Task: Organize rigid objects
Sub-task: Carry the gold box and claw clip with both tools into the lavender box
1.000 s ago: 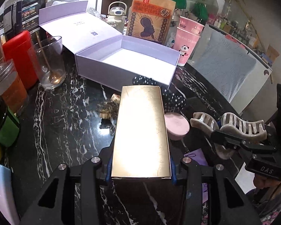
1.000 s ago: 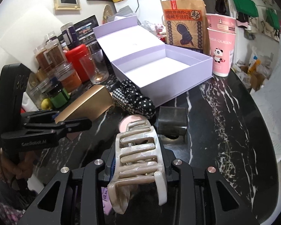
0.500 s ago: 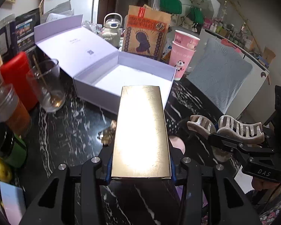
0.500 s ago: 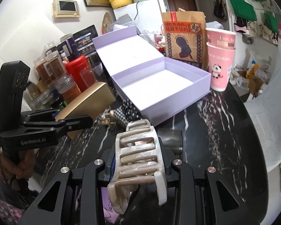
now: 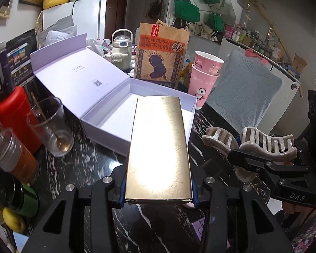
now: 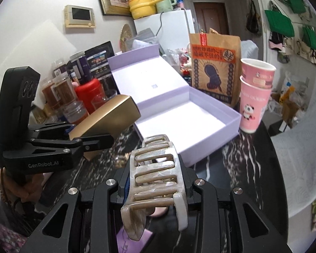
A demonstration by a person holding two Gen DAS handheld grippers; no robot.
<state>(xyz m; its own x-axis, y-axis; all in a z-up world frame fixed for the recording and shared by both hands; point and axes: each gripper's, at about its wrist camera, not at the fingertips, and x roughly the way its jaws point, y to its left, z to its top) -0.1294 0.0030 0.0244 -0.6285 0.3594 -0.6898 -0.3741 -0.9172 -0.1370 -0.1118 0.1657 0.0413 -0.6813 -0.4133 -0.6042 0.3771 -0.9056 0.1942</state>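
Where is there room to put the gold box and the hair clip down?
Inside the open purple box: its white floor is bare. Dark tabletop between that box and the pink cups is free too. By the red canister, glass and jars it's crowded.

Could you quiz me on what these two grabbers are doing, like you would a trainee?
1. True or false: the purple box already holds something.
2. Which gripper holds the hair claw?
A. left
B. right
C. neither
3. Fill in: the left gripper is clamped on a flat ____ box.

Key:
1. False. Its tray shows only bare lining, with the lid folded back.
2. B. The right gripper pinches the claw between its fingers.
3. Gold. It is held off the table, pointing toward the purple box.
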